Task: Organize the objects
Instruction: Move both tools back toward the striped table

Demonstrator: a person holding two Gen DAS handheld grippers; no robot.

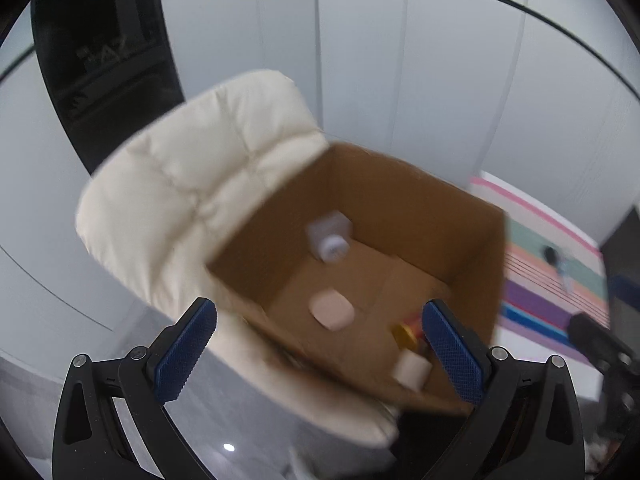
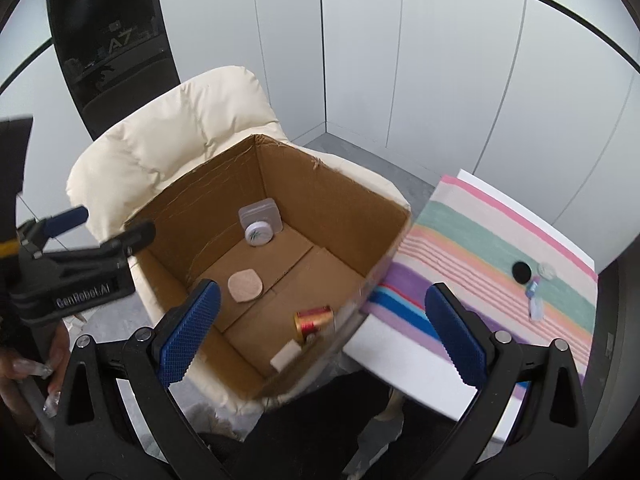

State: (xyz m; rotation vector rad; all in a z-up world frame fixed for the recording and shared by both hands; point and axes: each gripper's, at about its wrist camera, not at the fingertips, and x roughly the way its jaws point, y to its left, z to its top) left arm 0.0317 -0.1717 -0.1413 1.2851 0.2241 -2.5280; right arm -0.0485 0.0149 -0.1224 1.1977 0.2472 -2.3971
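Right wrist view: cardboard box (image 2: pixel 320 200) sits on a cream padded chair (image 2: pixel 168 140), open top, already holding a white round jar (image 2: pixel 258 234) against a grey flat case (image 2: pixel 262 210) at the far wall, a beige pad (image 2: pixel 245 286) mid-floor, a gold-and-red can (image 2: pixel 314 320) and a white block (image 2: pixel 285 356) at the near wall. Right gripper (image 2: pixel 320 332) has its fingers spread wide, nothing between them. Left gripper (image 2: pixel 108 228) shows at the box's left rim in this view; in its own camera the left gripper (image 1: pixel 320 348) is also wide and empty, frame heavily blurred, so I read it as mid-motion

What I take to be left to sort is on the striped mat (image 2: pixel 500 248) to the right: a black disc (image 2: pixel 522 272), a clear lid-like piece (image 2: pixel 547 270) and a small clear bottle with a blue bit (image 2: pixel 535 300), clustered close together, well apart from the box

Risks as I see them:
- those three sit so near each other that wide fingers may knock or catch a neighbour
- clear pieces are hard to make out, easy to misjudge the grasp
- box rests on soft padding, a bump on the rim could tip or shift it
- both grippers near the same rim, collision possible
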